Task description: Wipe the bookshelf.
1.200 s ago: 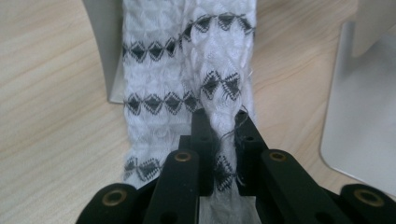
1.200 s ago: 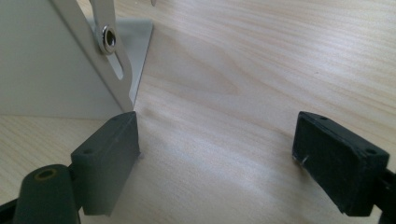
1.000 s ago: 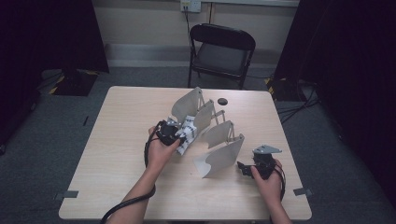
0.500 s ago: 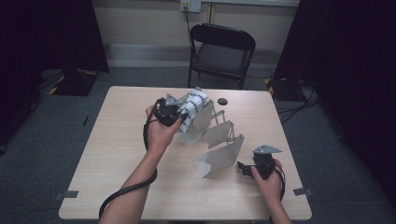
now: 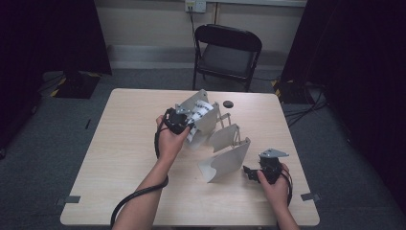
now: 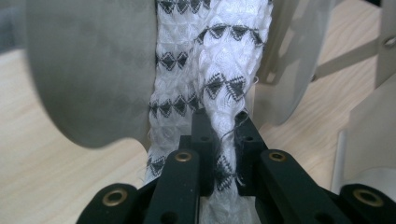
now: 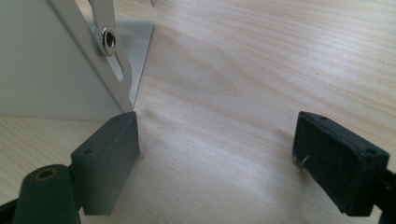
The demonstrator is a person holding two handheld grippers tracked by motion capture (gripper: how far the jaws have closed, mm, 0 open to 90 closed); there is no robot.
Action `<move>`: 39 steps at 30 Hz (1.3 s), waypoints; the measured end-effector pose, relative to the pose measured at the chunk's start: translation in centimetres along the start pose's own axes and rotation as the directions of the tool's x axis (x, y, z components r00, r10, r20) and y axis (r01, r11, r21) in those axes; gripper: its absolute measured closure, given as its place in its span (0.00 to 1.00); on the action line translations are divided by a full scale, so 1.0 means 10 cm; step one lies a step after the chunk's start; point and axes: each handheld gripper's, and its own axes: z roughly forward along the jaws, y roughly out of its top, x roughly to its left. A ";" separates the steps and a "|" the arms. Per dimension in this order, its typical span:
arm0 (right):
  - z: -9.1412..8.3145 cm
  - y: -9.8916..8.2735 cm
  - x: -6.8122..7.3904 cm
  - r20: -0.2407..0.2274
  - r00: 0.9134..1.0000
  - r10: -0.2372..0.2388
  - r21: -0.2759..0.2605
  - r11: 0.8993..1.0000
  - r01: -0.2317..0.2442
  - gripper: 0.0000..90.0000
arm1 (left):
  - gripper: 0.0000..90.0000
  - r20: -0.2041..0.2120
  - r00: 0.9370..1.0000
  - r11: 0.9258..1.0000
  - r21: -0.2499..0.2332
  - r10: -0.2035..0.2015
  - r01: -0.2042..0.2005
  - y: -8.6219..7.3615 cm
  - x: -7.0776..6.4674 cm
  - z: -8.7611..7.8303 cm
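Left tool (image 6: 219, 140) clamped tight on a white knit cloth (image 6: 219, 70) with black diamond pattern, jaws nearly together on a bunched fold. Cloth hangs between two grey metal plates (image 6: 88, 65) of a fan-like rack (image 5: 225, 143) standing mid-worktop; likely being threaded into or pulled from that slot, the pinch on the fold keeping it narrow enough to pass. In the high view the left tool (image 5: 178, 120) sits at the rack's far end, the cloth (image 5: 198, 115) showing as a pale striped strip against a plate.

Right tool (image 7: 217, 158) wide open, nothing between the jaws, bare wooden worktop (image 7: 261, 60) under it. One jaw sits just beside the nearest plate's lower corner, touching or not I cannot tell; probably waiting there to steady the rack. High view has the right tool (image 5: 258, 173) low on the worktop, near the rack's close end.

Left gripper view gives the knit pattern, loose threads and grip detail that the high view blurs. High view gives rack layout, both hands, a small dark round object (image 5: 228, 103) on the worktop beyond the rack, and a folding chair (image 5: 227, 50) behind. Right gripper view adds a slotted arm and rivet (image 7: 108, 39) on the plate.
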 end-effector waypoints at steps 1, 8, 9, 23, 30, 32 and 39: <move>0.00 0.00 0.00 0.000 1.000 0.001 0.000 1.000 -0.001 0.16 | 0.91 0.002 1.000 1.000 0.011 -0.003 0.003 -0.03 0.00 0.03; 0.00 0.00 0.00 0.000 1.000 0.000 0.000 1.000 0.000 0.16 | 0.86 0.007 1.000 0.999 0.040 -0.001 0.000 -0.20 0.00 0.12; 0.00 0.00 0.00 0.000 1.000 0.000 0.000 1.000 0.000 0.16 | 0.84 0.012 1.000 0.999 0.043 -0.014 0.013 -0.23 -0.01 0.13; 0.00 0.00 0.00 0.000 1.000 0.000 0.000 1.000 0.000 0.16 | 0.73 0.053 0.999 0.994 0.109 0.004 -0.010 -0.60 -0.07 0.25; 0.00 0.00 0.00 0.000 1.000 -0.001 0.000 1.000 0.001 0.16 | 0.91 0.054 0.998 0.994 0.109 0.017 -0.023 -0.46 -0.08 0.13; 0.00 0.00 0.00 0.000 1.000 -0.001 0.000 1.000 0.001 0.16 | 0.91 0.055 0.998 0.996 0.079 0.029 -0.034 -0.36 -0.09 0.05; 0.00 0.00 0.00 0.001 1.000 0.002 0.001 1.000 -0.002 0.16 | 0.92 0.027 0.996 0.993 -0.081 0.090 -0.088 0.11 -0.15 -0.28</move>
